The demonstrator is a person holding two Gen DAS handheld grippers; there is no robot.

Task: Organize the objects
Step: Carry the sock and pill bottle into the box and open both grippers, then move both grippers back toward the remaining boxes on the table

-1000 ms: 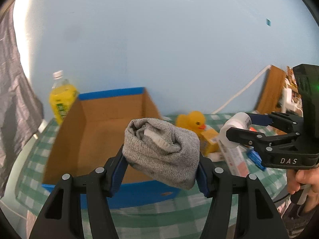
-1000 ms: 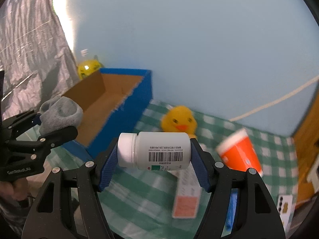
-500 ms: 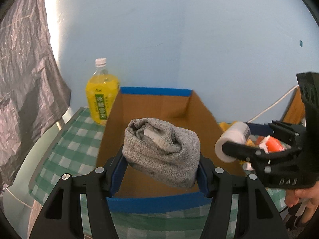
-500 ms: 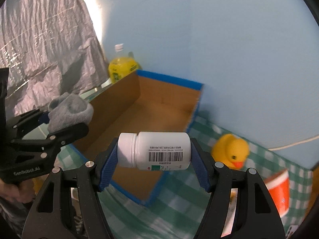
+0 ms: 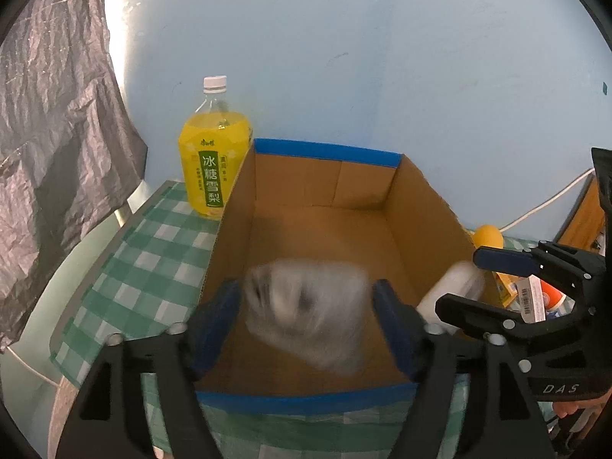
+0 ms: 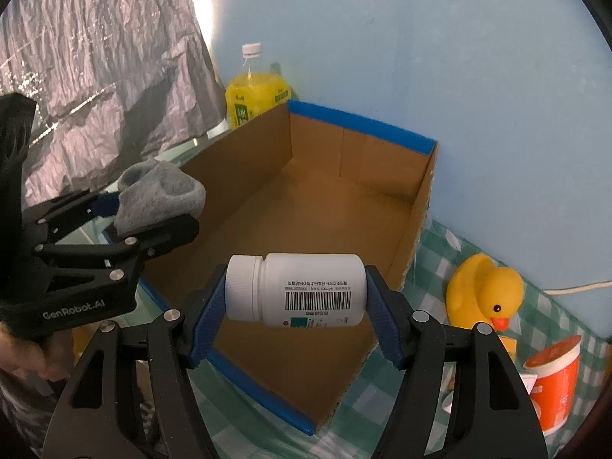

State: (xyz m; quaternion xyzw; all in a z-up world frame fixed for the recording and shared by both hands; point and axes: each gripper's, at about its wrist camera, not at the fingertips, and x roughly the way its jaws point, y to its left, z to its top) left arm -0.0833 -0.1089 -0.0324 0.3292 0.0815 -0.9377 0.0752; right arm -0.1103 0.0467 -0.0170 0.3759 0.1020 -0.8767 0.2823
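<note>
- Your left gripper (image 5: 306, 321) has its jaws closed on the grey sock (image 5: 306, 313). In the left wrist view the sock is motion-blurred, so you cannot tell from that view whether the grip is loosening; the right wrist view shows the sock (image 6: 158, 199) clamped between the pads.
- Your right gripper (image 6: 294, 310) has its jaws closed on the white pill bottle (image 6: 294, 290). The bottle lies on its side, long axis running across the jaws, cap toward your left.
- The cardboard box (image 6: 420, 214) sits on the bench (image 5: 153, 264), open side up, with nothing visible on its floor.
- Key relation: both held items hang above the box's near end. The sock is over the near-left corner, just inside the blue-taped front rim (image 5: 306, 401). The bottle is over the near-right part of the opening.
- Judgement: the drop path for each item is straight down. The left gripper appears the lower and nearer to the box floor, so release the sock first.
- Keep the two grippers apart; they sit side by side over the same opening.
- Items outside the box: the yellow drink bottle (image 5: 214, 164) behind the far-left corner, the rubber duck (image 6: 484, 290) and the orange cup (image 6: 554, 382) to the right.
</note>
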